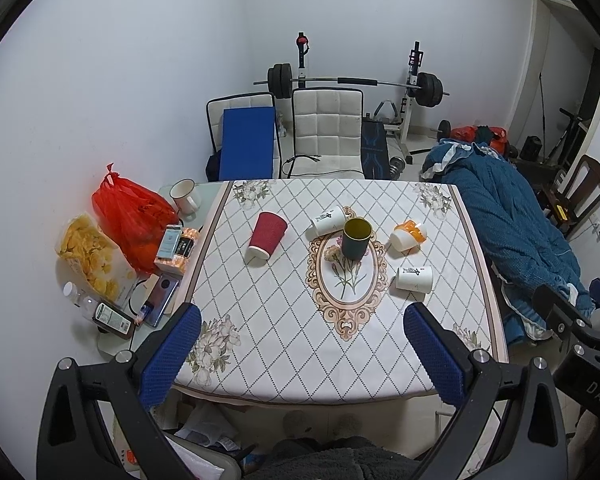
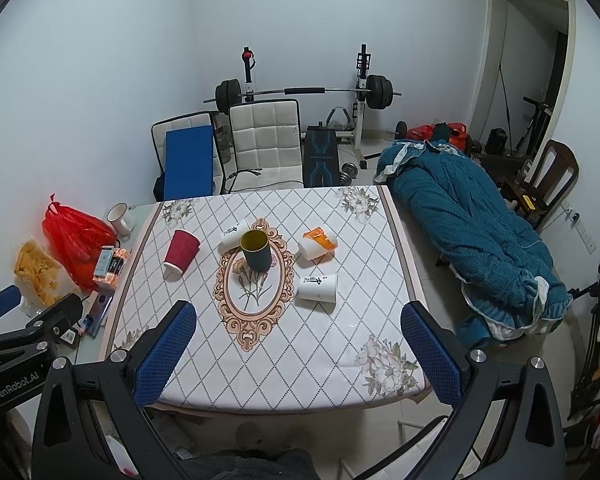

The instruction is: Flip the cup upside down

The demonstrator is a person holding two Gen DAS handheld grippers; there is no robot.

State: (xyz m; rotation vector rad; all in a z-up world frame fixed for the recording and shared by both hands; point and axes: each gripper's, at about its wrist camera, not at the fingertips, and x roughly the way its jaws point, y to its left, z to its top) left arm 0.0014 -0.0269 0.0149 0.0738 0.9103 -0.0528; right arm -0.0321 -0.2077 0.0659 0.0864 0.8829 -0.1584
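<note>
A dark green cup [image 1: 356, 239] [image 2: 255, 249] stands upright, mouth up, near the middle of the table. A red paper cup [image 1: 267, 235] [image 2: 181, 250] lies tilted to its left. A white printed cup [image 1: 329, 220] [image 2: 233, 233] lies behind the green one. An orange and white cup [image 1: 409, 235] [image 2: 318, 243] lies to the right. Another white printed cup [image 1: 414, 279] [image 2: 318, 288] lies on its side nearer me. My left gripper [image 1: 302, 354] and right gripper [image 2: 298, 356] are open and empty, held over the table's near edge, well short of the cups.
The table has a diamond-pattern cloth [image 1: 284, 340] [image 2: 300, 344]. On its left strip are a red bag [image 1: 130, 216], a snack bag [image 1: 90, 256], a white mug [image 1: 185, 196], boxes and a phone [image 1: 162, 300]. A white chair [image 1: 326, 132] stands behind. A blue quilt [image 2: 472, 240] lies to the right.
</note>
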